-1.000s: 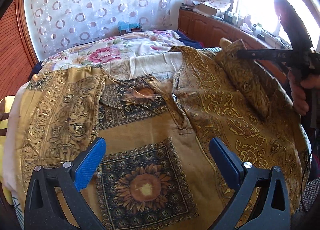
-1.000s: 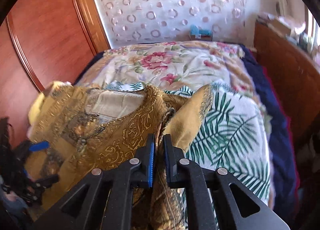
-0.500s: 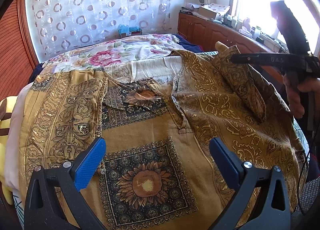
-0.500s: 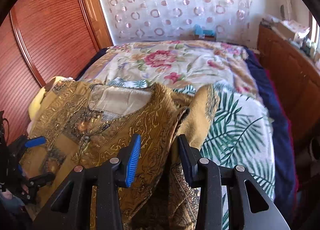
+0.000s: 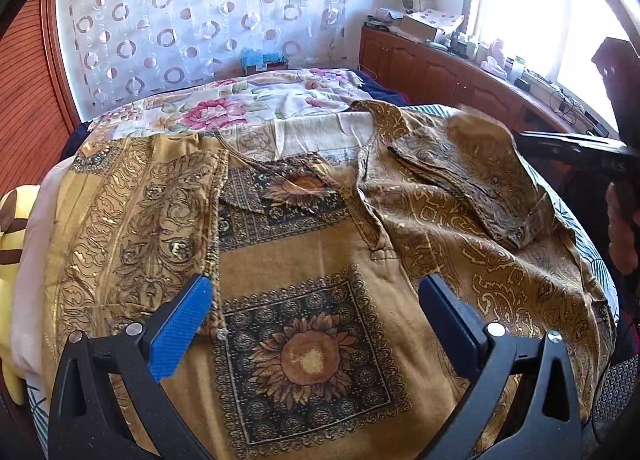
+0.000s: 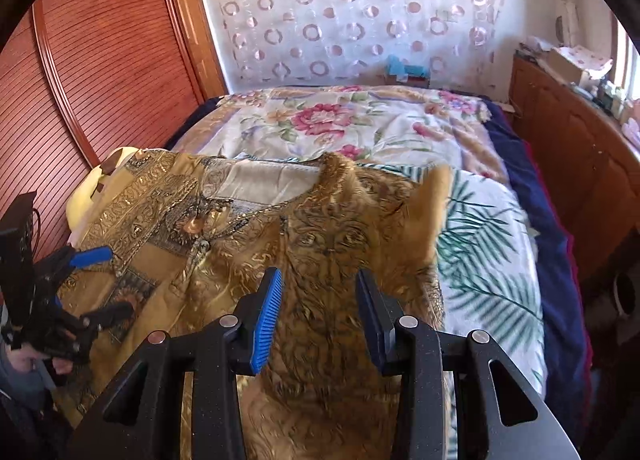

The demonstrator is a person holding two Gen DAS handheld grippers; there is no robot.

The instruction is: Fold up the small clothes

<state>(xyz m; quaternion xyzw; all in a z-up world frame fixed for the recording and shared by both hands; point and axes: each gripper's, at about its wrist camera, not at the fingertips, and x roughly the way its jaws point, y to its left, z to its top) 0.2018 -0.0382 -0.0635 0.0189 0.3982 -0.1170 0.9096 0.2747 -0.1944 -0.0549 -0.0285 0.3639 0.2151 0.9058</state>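
A: What has changed since a second ago?

B: The right gripper (image 6: 318, 320) was pinched on a fold of the shirt (image 5: 304, 260). Now its fingers (image 6: 266, 324) stand partly apart with nothing pressed between them. The sleeve (image 5: 472, 188) it had lifted has dropped and lies folded across the shirt's right side, at about 2 o'clock in the left view.

A: And the left gripper (image 5: 316, 324)?

B: It has barely shifted. Its fingers are wide and hold nothing; the sunflower panel (image 5: 300, 356) shows between them, the cloth beneath rather than gripped.

A: Where does the shirt lie?

B: Spread front-up on the bed (image 6: 492, 244), collar toward 12 o'clock. In the right view the cloth runs under and between the fingers, reaching out to 9 o'clock, where the left gripper (image 6: 90, 284) hovers.
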